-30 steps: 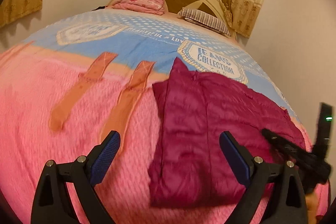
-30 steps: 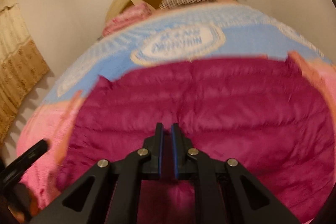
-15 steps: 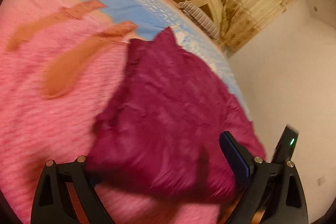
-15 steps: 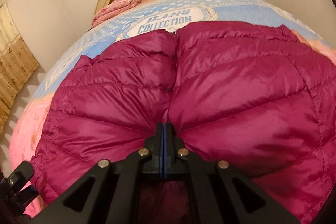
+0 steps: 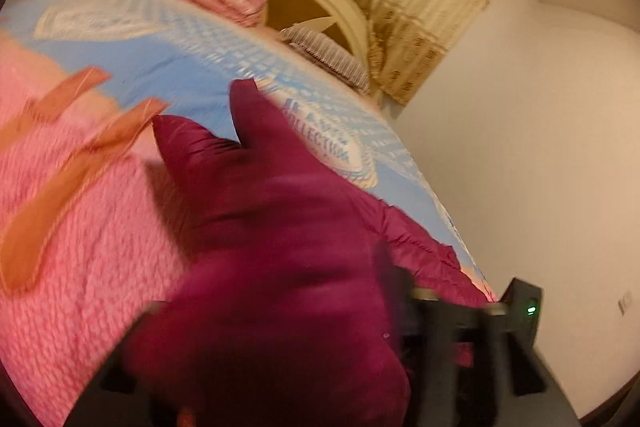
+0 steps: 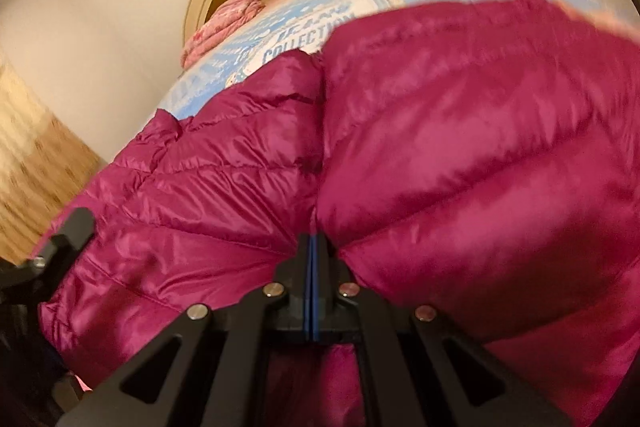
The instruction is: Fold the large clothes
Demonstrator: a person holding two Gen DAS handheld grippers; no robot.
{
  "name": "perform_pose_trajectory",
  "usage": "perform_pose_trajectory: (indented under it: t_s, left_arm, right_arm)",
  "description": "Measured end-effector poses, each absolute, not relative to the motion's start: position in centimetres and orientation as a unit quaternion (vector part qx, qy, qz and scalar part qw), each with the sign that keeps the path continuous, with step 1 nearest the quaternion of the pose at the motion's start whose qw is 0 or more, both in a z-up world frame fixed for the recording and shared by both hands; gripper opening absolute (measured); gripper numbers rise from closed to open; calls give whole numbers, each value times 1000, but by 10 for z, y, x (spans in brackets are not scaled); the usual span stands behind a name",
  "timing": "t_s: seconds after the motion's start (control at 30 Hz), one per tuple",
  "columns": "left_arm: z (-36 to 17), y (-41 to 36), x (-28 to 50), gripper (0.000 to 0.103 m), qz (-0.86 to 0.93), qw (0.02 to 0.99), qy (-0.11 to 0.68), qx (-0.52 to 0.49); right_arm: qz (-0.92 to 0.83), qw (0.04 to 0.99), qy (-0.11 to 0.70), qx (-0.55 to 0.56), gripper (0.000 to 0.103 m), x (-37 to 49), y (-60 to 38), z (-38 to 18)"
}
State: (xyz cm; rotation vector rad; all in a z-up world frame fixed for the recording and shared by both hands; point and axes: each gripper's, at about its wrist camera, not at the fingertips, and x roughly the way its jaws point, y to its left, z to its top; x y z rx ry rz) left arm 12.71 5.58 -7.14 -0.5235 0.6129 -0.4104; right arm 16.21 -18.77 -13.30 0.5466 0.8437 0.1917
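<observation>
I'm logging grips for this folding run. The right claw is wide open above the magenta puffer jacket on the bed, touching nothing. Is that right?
Not quite. The right claw is not open: the right wrist view shows its blue pads pressed together, pinching a fold of the magenta puffer jacket. The rest holds: the jacket lies on the bed.

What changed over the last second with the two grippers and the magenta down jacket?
The left gripper, open beside the magenta down jacket before, moved over its edge and has just been closing, fabric bunched between its jaws. The right gripper pinched shut on the jacket. The bedspread and pillows stayed put.
</observation>
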Motion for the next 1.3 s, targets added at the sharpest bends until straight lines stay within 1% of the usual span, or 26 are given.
perform_pose_trajectory:
  t_s: [0.07,0.1,0.2,0.3,0.4,0.47,0.53,0.57,0.6,0.7,0.8,0.87,0.97,1.07,1.27,1.3]
  left_arm:
    - [-64,60,127,24,-222,893,295,-257]
    - [-60,63,127,23,-226,893,292,-257]
    - [-43,69,120,23,-235,898,284,-240]
    - [-23,72,108,23,-240,910,271,-200]
    - [-9,71,93,23,-239,925,256,-147]
    - [-4,70,84,23,-237,934,245,-109]
    - [-1,69,80,23,-249,935,236,-88]
    - [0,67,77,23,-259,934,232,-80]
    - [2,61,73,23,-269,934,226,-66]
    - [1,37,67,23,-282,934,219,-28]
    - [-12,3,62,23,-310,923,229,15]
    - [-22,-20,56,23,-324,914,236,55]
    - [-43,-50,51,23,-334,900,255,116]
    - [-66,-67,49,23,-333,889,274,152]
    - [-102,-79,40,24,-340,877,278,196]
    - [-101,-81,42,24,-341,875,282,198]
  right_arm:
    - [98,862,409,282,0,160,-188,-136]
    - [100,858,412,290,0,159,-186,-137]
    - [120,831,424,338,0,152,-175,-141]
    - [155,803,438,372,0,148,-149,-145]
    - [227,763,451,403,0,145,-102,-149]
    - [284,733,461,413,0,147,-75,-150]
    - [314,722,466,403,0,149,-64,-146]
    - [315,728,466,393,4,148,-67,-141]
    - [319,732,461,388,11,147,-72,-137]
    - [307,771,426,360,11,133,-115,-110]
    - [253,826,383,327,12,112,-176,-83]
    - [212,847,365,323,12,100,-216,-75]
    - [161,861,349,333,12,83,-266,-74]
    - [128,864,345,344,12,69,-298,-82]
    - [98,872,349,328,13,66,-297,-92]
    - [96,873,347,330,16,67,-303,-90]
